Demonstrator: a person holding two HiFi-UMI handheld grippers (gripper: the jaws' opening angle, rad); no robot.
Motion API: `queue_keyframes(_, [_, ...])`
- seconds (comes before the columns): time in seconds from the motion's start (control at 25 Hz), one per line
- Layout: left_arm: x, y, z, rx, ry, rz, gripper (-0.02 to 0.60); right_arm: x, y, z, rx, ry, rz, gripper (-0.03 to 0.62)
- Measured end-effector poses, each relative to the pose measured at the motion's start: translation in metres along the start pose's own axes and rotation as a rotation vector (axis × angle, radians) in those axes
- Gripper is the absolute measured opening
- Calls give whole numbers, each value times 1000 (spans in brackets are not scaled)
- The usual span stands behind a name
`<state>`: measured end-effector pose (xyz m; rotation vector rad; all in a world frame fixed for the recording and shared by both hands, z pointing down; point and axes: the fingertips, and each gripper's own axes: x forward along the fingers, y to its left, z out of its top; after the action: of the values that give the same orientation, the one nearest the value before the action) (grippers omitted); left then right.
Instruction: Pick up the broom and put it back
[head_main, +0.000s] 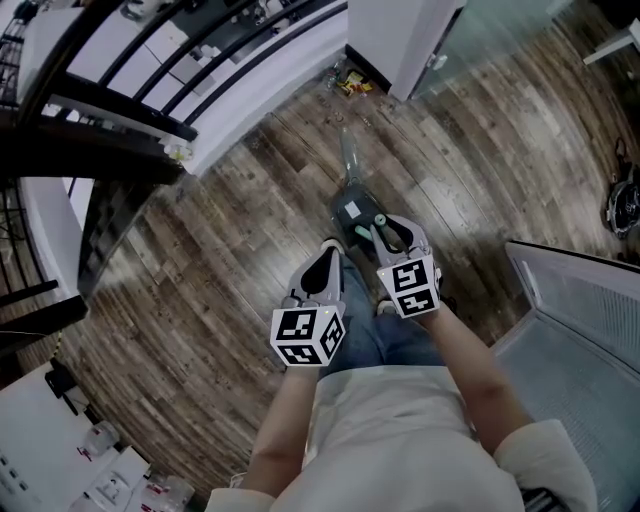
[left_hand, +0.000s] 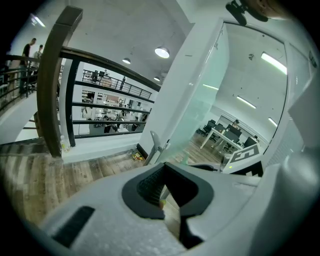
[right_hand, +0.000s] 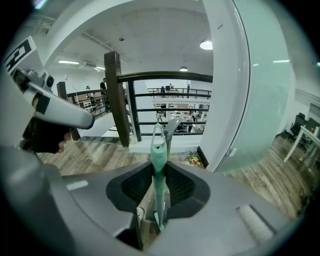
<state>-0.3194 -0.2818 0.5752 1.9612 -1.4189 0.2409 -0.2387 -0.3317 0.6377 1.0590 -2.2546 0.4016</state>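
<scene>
The broom's teal handle (right_hand: 158, 156) stands upright between my right gripper's (right_hand: 159, 169) pads, its hanging loop sticking out above them; the jaws are shut on it. From the head view, the right gripper (head_main: 392, 232) holds that teal handle (head_main: 379, 221) over a dark dustpan (head_main: 352, 212) on the wooden floor. The dustpan's grey handle (head_main: 348, 152) points away from me. My left gripper (head_main: 328, 252) hovers just left of the right one, with its jaws closed tip to tip and nothing between them. In the left gripper view, the left gripper (left_hand: 164, 170) faces the grey handle (left_hand: 155, 145).
A dark-railed balustrade (head_main: 150, 60) runs along the far left. A white pillar (head_main: 400, 40) with a glass wall stands ahead, with small yellow litter (head_main: 352, 85) at its foot. A grey metal platform (head_main: 585, 300) is at my right and white desks (head_main: 60, 440) at lower left.
</scene>
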Motion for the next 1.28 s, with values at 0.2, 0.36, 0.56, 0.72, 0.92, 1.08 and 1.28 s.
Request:
queue_keyframes(0.2, [-10,-15,-3,11,-12,0,6,-24,3,-10,-5,-3,-1,92])
queue_keyframes(0.36, [-18,-26,-5,15,-25,3,5,-40,6,-19,-21,-3,-4,92])
queue_keyframes(0.56, [-30,-40,-8,18,-38,8,5,-63,10,-28,-29,-2,-4,92])
queue_keyframes(0.72, [-38,-51,-10,19,-50,14,5,-80,8,-33,-28,-12,-3,92])
queue_keyframes(0.92, [-47,-60,-8,29,-63,17,5,-95,7,-35,-41,-22,-4,92])
queue_keyframes(1.08, [-53,-71,-6,40,-76,19,6,-109,4,-33,-47,-36,-12,92])
queue_keyframes(1.28, [-65,-82,-5,52,-91,22,5,-130,4,-27,-46,-62,-14,92])
